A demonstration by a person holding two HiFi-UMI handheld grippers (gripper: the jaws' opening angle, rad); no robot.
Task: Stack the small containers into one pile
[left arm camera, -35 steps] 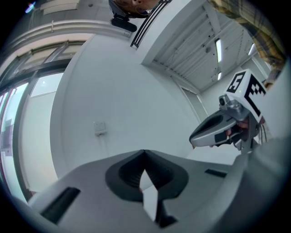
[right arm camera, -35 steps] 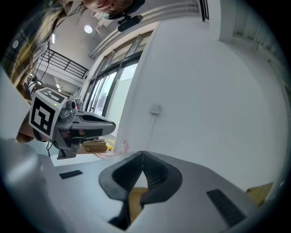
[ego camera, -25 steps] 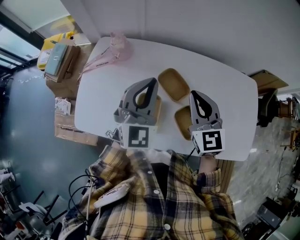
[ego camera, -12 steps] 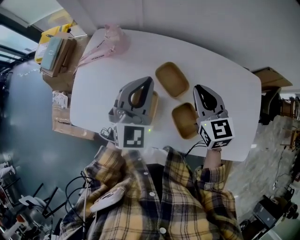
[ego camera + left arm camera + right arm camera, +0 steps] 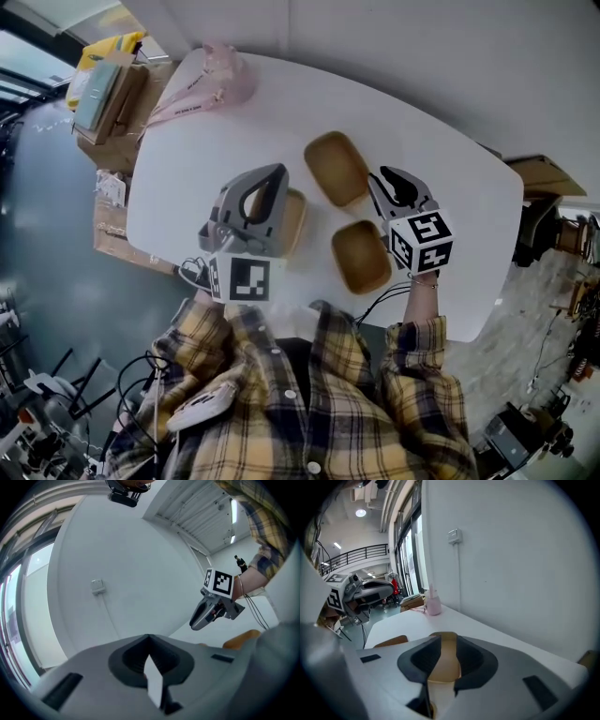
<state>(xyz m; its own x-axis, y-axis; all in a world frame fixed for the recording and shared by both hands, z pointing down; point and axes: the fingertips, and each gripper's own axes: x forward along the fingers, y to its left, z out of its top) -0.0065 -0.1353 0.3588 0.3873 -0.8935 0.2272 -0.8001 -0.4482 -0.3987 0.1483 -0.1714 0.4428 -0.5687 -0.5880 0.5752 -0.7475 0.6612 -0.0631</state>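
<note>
The right gripper [image 5: 375, 178] hangs low over the white table [image 5: 450, 187]. Its jaws are parted a little, and in the right gripper view the gap is filled by the tan wall of the far container [image 5: 444, 660]. From the head view its tips sit at that container's [image 5: 337, 169] right edge. Just inward of its marker cube, toward the person, lies the near container [image 5: 361, 255], open side up and apart from the far one.

To that gripper's left, across both containers, is the left gripper [image 5: 278, 171]. In its own view its jaws [image 5: 149, 639] are pressed together at the tips, with only white showing through the sliver behind them. A third container [image 5: 292, 220] lies directly beneath it, mostly covered by the gripper's body.

Beyond the left gripper, at the table's far left corner, stands a pink bottle [image 5: 230, 80]. Past the table edge on that side are cardboard boxes [image 5: 103, 103].
</note>
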